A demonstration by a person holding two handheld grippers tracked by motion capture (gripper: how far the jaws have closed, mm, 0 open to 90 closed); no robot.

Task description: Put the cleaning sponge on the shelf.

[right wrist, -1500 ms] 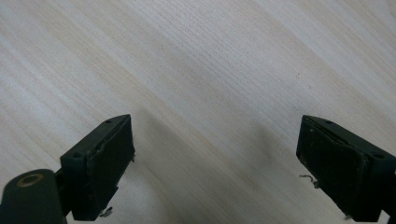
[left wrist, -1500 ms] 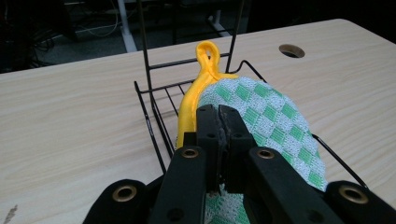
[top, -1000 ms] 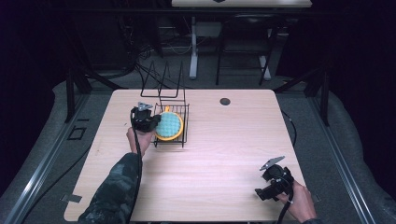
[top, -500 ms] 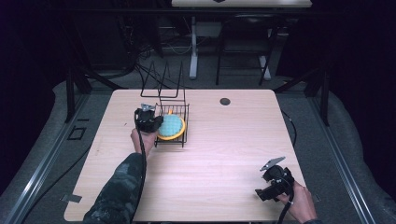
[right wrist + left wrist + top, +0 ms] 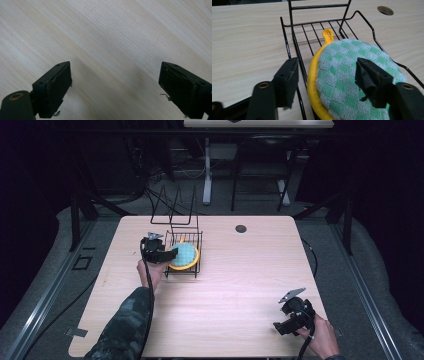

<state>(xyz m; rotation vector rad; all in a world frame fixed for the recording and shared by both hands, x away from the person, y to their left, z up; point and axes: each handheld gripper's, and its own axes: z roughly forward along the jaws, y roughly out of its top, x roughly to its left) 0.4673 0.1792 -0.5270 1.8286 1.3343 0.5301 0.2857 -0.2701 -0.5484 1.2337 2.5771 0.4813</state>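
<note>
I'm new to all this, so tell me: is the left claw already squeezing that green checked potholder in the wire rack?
Cannot tell. In the left gripper view the left gripper stands open astride the potholder and the rack edge; whether a jaw touches the cloth is unclear.

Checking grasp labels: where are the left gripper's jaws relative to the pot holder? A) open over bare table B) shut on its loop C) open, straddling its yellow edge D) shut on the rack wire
C: the left gripper is open, one jaw outside the rack wire, the other over the pot holder, yellow edge between.
</note>
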